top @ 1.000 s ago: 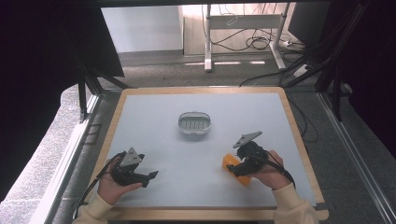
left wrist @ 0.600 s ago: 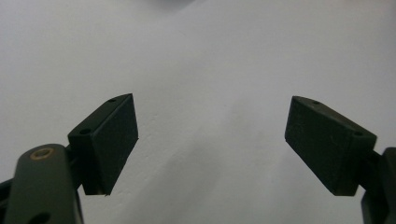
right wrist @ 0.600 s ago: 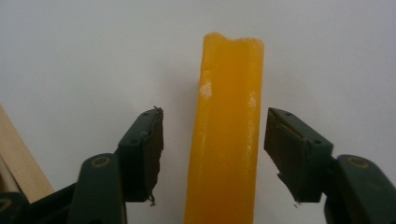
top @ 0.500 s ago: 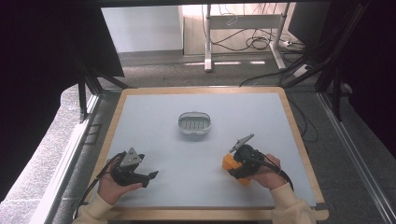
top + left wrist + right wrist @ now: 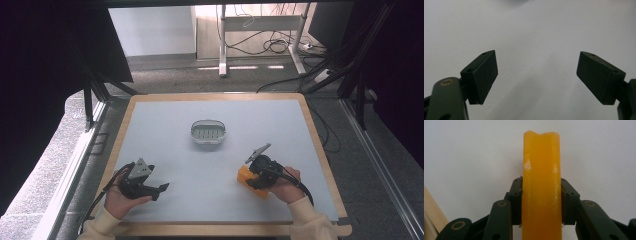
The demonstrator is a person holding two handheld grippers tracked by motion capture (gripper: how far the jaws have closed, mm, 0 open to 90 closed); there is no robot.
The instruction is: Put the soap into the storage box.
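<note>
An orange soap-like bar [image 5: 541, 157] stands on edge between the jaws of my right gripper [image 5: 541, 202], and both pads press on its sides. These jaws have just been closing, and they are now shut on the bar. From above, the orange bar [image 5: 245, 175] rests on the grey mat at the front right under my right gripper [image 5: 251, 181]. My left gripper [image 5: 160, 190] lies at the front left; its jaws [image 5: 537, 75] stand wide open over bare mat.
An oval metal dish [image 5: 208, 132] with a slotted floor sits near the middle of the grey mat [image 5: 165, 130]. The table's wooden rim [image 5: 431, 217] runs close to the right hand. Desk legs and cables lie on the floor beyond the table.
The right gripper's jaws have closed onto the orange bar, and that hand has shifted slightly. The left gripper has stayed put.
</note>
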